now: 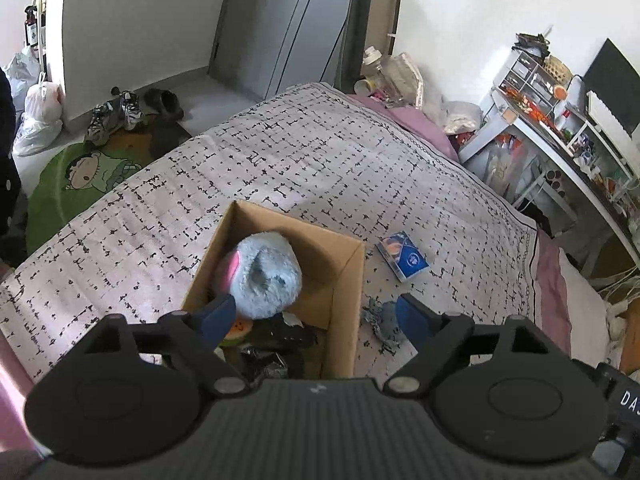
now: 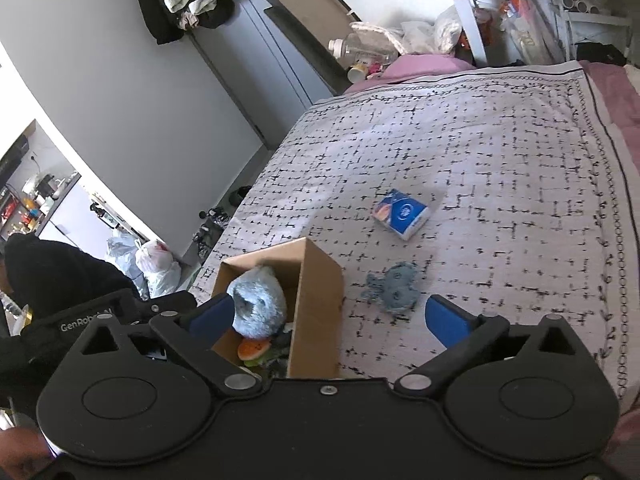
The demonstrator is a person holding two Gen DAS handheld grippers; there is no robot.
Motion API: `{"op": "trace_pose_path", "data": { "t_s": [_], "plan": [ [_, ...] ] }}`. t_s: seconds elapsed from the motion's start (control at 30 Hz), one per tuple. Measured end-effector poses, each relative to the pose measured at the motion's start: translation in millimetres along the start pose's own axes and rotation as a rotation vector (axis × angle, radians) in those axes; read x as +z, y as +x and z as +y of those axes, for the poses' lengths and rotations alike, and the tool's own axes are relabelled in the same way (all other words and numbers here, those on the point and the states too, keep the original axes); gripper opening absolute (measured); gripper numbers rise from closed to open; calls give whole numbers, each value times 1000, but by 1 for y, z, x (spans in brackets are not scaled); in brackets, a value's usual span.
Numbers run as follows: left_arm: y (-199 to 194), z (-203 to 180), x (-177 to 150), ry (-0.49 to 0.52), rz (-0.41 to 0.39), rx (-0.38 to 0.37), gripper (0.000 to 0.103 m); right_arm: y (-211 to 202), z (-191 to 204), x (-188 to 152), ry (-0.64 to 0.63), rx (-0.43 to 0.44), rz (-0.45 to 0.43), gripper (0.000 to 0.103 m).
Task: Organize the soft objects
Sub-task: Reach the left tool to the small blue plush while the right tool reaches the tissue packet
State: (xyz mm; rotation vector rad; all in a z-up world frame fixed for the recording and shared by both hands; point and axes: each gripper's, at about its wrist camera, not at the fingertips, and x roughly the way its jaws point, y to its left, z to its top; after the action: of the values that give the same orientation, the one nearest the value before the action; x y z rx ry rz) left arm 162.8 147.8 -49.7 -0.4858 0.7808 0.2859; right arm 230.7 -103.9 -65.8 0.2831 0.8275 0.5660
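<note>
An open cardboard box [image 1: 344, 280] [image 2: 320, 292] stands on the patterned bedspread. Inside it lies a fluffy light-blue plush [image 1: 262, 276] [image 2: 258, 306] with a pink patch, above an orange plush [image 1: 240, 328] [image 2: 254, 349] and dark items. A small grey-blue soft toy [image 1: 380, 322] [image 2: 394, 288] lies on the bed right of the box. Farther off sits a blue tissue pack [image 1: 402, 256] [image 2: 402, 214]. My left gripper [image 1: 316, 312] hangs open over the box's near end, nothing between its fingers. My right gripper [image 2: 336, 316] stands wide open above the box's right wall, holding nothing.
The bedspread [image 1: 320, 160] [image 2: 460, 140] covers a bed with pink bedding at its edges. A cluttered white desk [image 1: 540, 120] stands to the right, shoes [image 1: 116, 114] and a green rug [image 1: 80, 176] on the floor left. A person in black [image 2: 48, 272] is at the left.
</note>
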Motion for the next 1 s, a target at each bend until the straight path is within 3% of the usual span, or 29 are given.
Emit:
{"op": "trace_pose_path", "data": {
  "t_s": [0.73, 1.0],
  "plan": [
    [-31, -44, -33, 74, 24, 55, 102, -46, -29, -9, -101, -43, -2, 103],
    [-36, -62, -45, 106, 26, 55, 103, -56, -41, -13, -127, -55, -16, 103]
  ]
}}
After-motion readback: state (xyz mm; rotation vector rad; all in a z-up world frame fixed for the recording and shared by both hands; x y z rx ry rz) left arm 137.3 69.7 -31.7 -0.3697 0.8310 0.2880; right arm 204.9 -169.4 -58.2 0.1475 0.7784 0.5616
